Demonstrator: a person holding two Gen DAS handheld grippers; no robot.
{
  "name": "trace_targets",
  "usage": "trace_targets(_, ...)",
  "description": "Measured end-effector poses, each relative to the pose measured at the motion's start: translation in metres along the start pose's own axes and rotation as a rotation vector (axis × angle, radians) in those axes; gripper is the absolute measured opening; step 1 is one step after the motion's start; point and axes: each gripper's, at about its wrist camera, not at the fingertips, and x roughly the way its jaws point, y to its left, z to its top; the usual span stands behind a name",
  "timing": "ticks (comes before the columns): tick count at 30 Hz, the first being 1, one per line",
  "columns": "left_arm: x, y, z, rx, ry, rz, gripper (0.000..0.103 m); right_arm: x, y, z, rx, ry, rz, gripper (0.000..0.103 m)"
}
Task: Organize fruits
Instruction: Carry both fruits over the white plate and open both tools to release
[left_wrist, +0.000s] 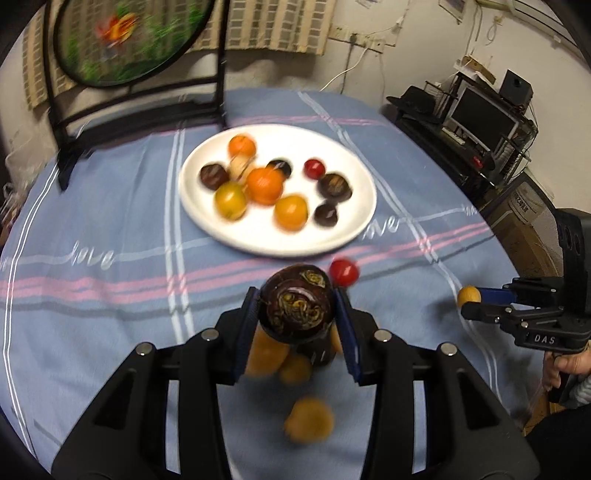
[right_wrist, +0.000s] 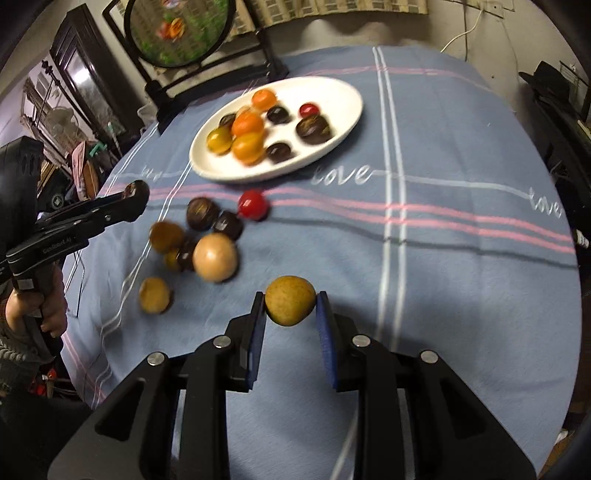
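Gripping across their middles, the left tool (left_wrist: 297, 310) clamps a hard, dark, round fruit (left_wrist: 295, 301); the right tool (right_wrist: 290, 310) pinches a small, light, tan one (right_wrist: 290, 300), likely to roll.

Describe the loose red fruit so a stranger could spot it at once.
Start at the white plate on the blue tablecloth. Just in front of its near rim, on a pink stripe, lies the small red fruit. It is the only glossy red one off the plate, beside dark brown neighbours.

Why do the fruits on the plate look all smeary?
Left wrist view: motion blur smears the fruits on the white plate, while the dark fruit in the left gripper stays sharp. Right wrist view: same blur; the tan fruit looks crisp, edges bend fisheye-style.
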Motion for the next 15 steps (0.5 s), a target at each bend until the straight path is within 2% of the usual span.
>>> trace_targets(9,0.054,0.005,0.047,-0.014,0.019,0.058,0.042,0.006,-0.022,0.068,-0.039,-0.08,0.035,0.028)
trace_targets(15,0.077,0.02,0.059,-0.054,0.047,0.091,0.042,0.031,-0.027,0.114,-0.065,-0.1,0.073,0.028)
